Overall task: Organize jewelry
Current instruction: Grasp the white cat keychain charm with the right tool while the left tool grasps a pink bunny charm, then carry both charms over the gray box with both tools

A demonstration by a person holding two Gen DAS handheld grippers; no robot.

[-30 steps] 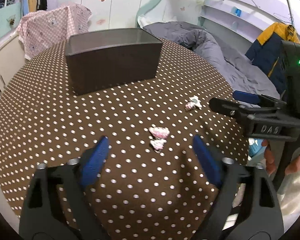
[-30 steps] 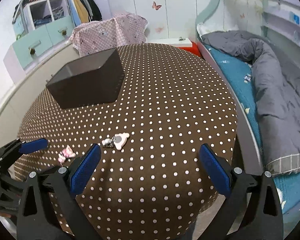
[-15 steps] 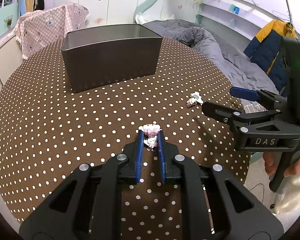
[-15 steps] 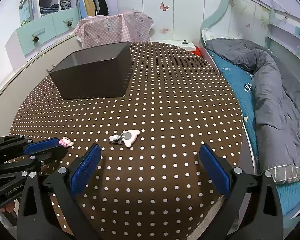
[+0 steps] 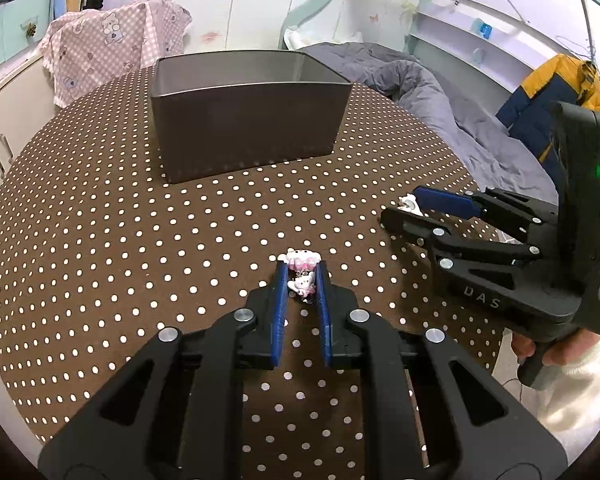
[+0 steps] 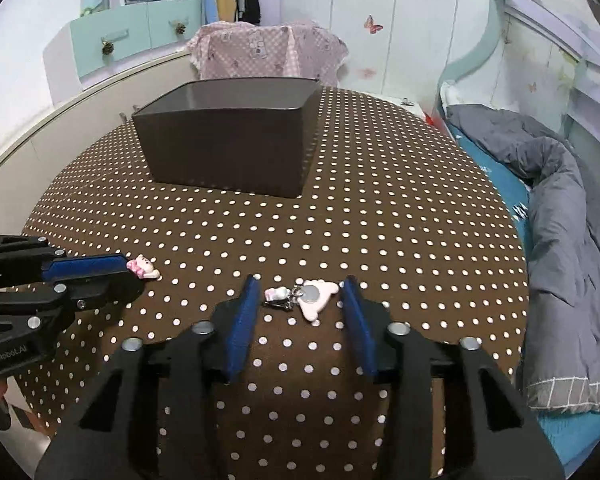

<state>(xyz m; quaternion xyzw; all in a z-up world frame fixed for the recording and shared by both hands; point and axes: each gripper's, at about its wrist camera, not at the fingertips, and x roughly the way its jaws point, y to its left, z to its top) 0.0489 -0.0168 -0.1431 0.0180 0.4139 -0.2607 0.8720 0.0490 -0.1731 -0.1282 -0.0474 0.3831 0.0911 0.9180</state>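
Observation:
A pink-and-white hair clip lies on the brown dotted tablecloth. My left gripper is shut on it; it shows in the right wrist view at the left gripper's tips. A second pale pink clip with a metal clasp lies between the fingers of my right gripper, which is partly closed around it without touching. The right gripper shows in the left wrist view. A dark open box stands at the back of the table, also in the right wrist view.
The round table's edge drops off to the right toward a bed with a grey quilt. A pink checked cloth drapes over furniture behind the box. Cabinets stand at the back left.
My left gripper closed on the pink-and-white clip a second ago and keeps hold. My right gripper has moved forward over the second clip and its fingers have narrowed around it.

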